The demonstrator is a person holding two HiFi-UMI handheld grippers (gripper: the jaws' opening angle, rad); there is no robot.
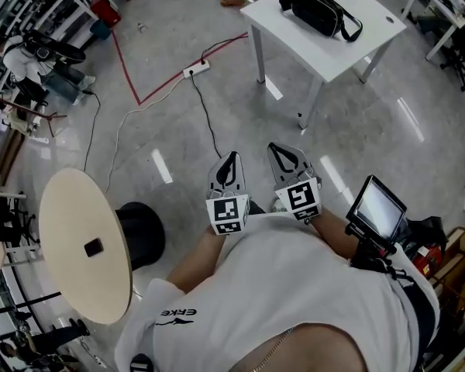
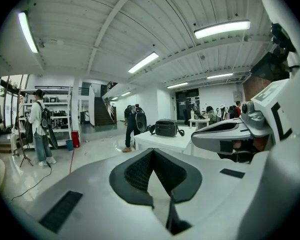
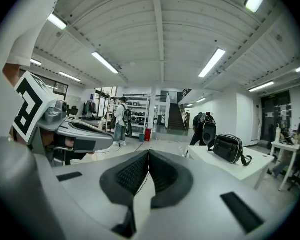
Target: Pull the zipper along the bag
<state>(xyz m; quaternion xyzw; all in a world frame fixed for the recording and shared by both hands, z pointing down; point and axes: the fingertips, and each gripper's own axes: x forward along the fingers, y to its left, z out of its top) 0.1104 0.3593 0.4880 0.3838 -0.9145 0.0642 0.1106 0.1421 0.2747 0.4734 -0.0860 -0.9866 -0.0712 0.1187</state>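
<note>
Head view shows us the bag [image 1: 319,12] far off. It lies about in the middle of the tabletop of a white table [image 1: 372,37]. Its strap curls toward the right edge. A wide bit of floor [image 1: 240,107] sits between us and that table, so we think we need to walk over before anything can happen.

We hold both grippers out in front of our chest, side by side, near each other but not touching. They point ahead toward the table and only a little down. We think that is so the bag shows in both gripper views while we get close.

The left gripper [image 2: 152,151] has its jaws pressed together at the tips, with nothing between them. The right gripper [image 3: 148,152] looks the same, tips together and empty. We guess they are closed because there is nothing to grab yet.

We cannot see the zipper from here. It is too small to tell if it is open or closed. So the pulling has not begun.

A cable [image 1: 205,115] runs over the floor in our way. We should step with care there.
</note>
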